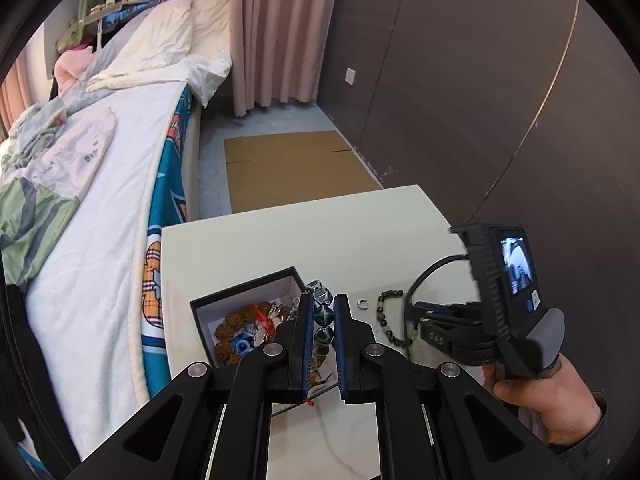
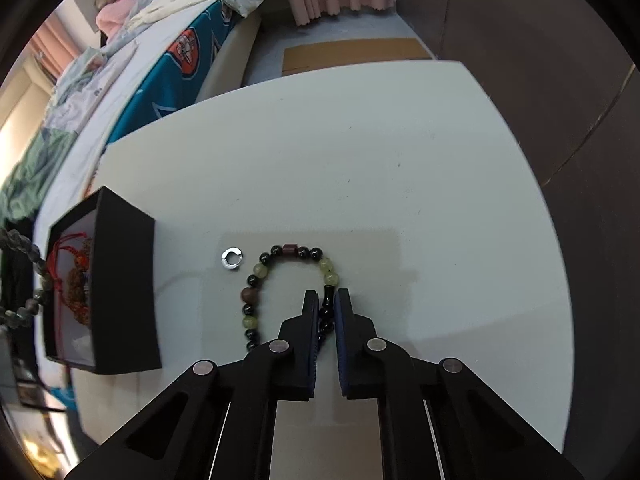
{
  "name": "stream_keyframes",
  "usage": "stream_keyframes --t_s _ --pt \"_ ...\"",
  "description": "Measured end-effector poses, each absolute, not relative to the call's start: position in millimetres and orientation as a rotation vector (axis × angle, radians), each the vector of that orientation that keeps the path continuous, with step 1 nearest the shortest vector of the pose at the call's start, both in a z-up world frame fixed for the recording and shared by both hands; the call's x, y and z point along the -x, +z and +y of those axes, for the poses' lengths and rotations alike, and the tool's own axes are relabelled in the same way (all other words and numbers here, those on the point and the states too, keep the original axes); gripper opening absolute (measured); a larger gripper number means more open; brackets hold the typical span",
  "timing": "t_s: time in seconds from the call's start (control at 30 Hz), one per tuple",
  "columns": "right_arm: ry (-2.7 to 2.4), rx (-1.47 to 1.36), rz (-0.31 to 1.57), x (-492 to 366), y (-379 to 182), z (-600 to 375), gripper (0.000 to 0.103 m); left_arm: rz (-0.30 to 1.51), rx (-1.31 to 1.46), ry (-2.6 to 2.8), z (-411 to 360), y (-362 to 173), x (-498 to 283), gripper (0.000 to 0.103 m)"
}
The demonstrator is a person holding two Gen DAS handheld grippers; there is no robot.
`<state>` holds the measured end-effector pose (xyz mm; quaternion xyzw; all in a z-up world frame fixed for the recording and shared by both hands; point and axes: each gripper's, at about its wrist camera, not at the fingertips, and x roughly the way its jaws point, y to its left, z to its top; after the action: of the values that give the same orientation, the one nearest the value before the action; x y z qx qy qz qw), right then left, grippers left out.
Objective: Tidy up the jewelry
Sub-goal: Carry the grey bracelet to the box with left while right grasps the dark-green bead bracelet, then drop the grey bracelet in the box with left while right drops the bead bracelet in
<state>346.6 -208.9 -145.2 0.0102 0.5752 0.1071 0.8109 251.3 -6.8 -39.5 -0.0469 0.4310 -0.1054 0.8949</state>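
Note:
My left gripper (image 1: 323, 300) is shut on a grey-blue glass bead bracelet (image 1: 323, 315) and holds it above the black jewelry box (image 1: 244, 284), which holds brown beads, a blue flower and red cord. The box also shows in the right wrist view (image 2: 124, 280). My right gripper (image 2: 327, 295) is shut on a bracelet of dark and pale green beads (image 2: 280, 256) that lies on the white table (image 2: 360, 140). A small silver open ring (image 2: 231, 258) lies just left of that bracelet. It also shows in the left wrist view (image 1: 362, 303).
A bed with white bedding and a teal patterned cover (image 1: 120, 200) runs along the table's left side. Flat cardboard (image 1: 288, 168) lies on the floor beyond the table. A dark wall (image 1: 480, 100) stands to the right.

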Motion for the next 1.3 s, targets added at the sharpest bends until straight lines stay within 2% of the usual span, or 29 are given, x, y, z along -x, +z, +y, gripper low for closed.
stream_keyframes --t_s 0.3,0.53,0.57,0.6,0.63,0.7,1.07,1.3 --pt "0.342 -0.242 1.107 -320.5 -105.0 -237.9 0.009 0.919 0.137 -0.239 1.4 -48.8 -245.6 0.01" --pt "0.42 -0.303 1.016 -304.6 -75.8 -227.8 0.009 0.931 0.205 -0.249 10.3 -51.1 -252.0 0.012" --pt "0.434 -0.314 1.003 -302.6 -72.4 -225.9 0.009 0.939 0.218 -0.255 13.2 -52.1 -253.1 0.015" --pt "0.449 -0.326 0.99 -303.7 -68.9 -223.3 0.009 0.943 0.224 -0.252 15.2 -52.8 -252.8 0.026" --pt "0.464 -0.337 0.978 -304.4 -66.4 -219.4 0.009 0.943 0.231 -0.245 18.2 -52.8 -251.7 0.043" --pt "0.49 -0.355 0.953 -304.5 -60.0 -209.5 0.009 0.919 0.24 -0.216 27.1 -50.3 -246.3 0.06" --pt "0.649 -0.35 0.843 -286.8 -30.0 -150.7 0.009 0.899 0.262 -0.154 68.3 -42.8 -229.3 0.061" --pt "0.661 -0.319 0.844 -285.1 -29.9 -124.0 0.009 0.888 0.268 -0.123 92.8 -37.3 -217.1 0.061"
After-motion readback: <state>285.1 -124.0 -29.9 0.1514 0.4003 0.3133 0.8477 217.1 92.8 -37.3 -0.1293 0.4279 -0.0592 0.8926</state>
